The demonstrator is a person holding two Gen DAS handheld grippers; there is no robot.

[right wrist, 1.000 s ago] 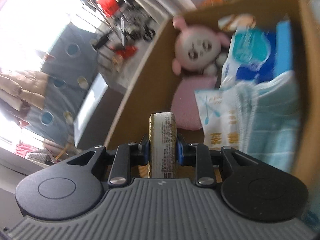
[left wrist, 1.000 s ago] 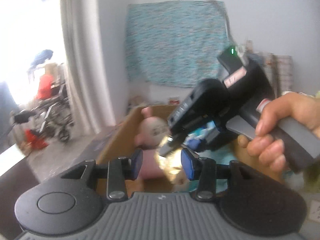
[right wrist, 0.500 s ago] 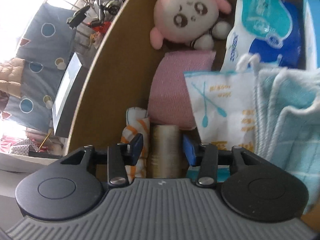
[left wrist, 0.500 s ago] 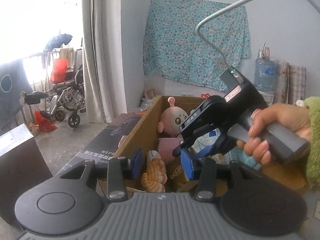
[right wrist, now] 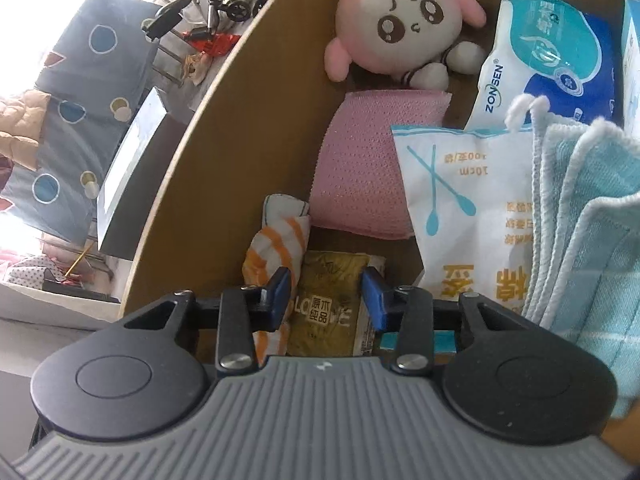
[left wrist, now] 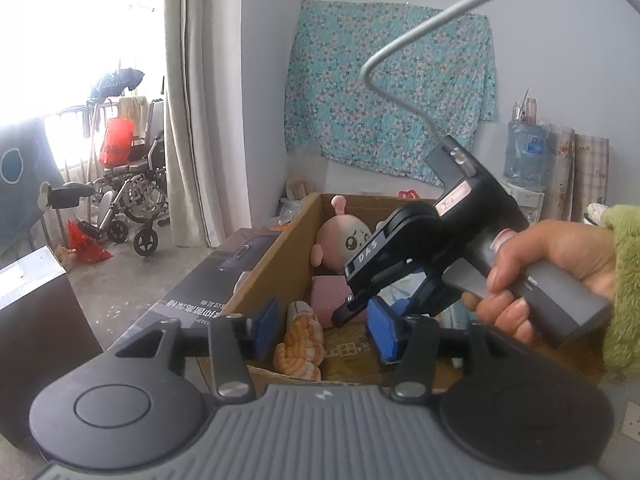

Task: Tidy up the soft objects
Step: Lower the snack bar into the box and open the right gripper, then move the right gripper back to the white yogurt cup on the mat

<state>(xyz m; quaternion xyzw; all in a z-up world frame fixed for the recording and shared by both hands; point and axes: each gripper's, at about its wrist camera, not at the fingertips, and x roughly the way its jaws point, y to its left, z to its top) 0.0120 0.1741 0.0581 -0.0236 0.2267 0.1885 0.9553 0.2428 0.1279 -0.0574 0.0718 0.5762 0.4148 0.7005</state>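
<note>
- Two tongs, one box: my right tongs (right wrist: 326, 294) point down into the near corner of the cardboard box (right wrist: 208, 152), blue pads apart on either side of the brown tissue pack (right wrist: 328, 304), which lies flat on the box floor. Those jaws have just narrowed a little, but the pads do not appear to press on the pack, so I judge it set down rather than held.
- My left tongs (left wrist: 326, 330) hover outside the near wall of the box, jaws having just widened, nothing between the pads; they stay clear, I'd say, so the right hand (left wrist: 548, 276) has room over the opening.
- The pack sits just beside the orange-striped rolled cloth (right wrist: 276, 240) by the left wall, seemingly filling the last bare patch of floor in that row.
- Behind them the pink cushion (right wrist: 368, 168) lies flat, and the pink plush doll (right wrist: 400, 24) sits against the far wall, face up: bulkier softs at the back, small ones in front.
- To the right, the cotton swab bag (right wrist: 460, 192), the blue wipes pack (right wrist: 552, 60) and the folded teal towels (right wrist: 592, 216) stand on edge, packed close, which I take as a way to save room.
- My judgement: the pack's placing is nearly done; next comes lifting the right tongs straight out without snagging the striped cloth.
</note>
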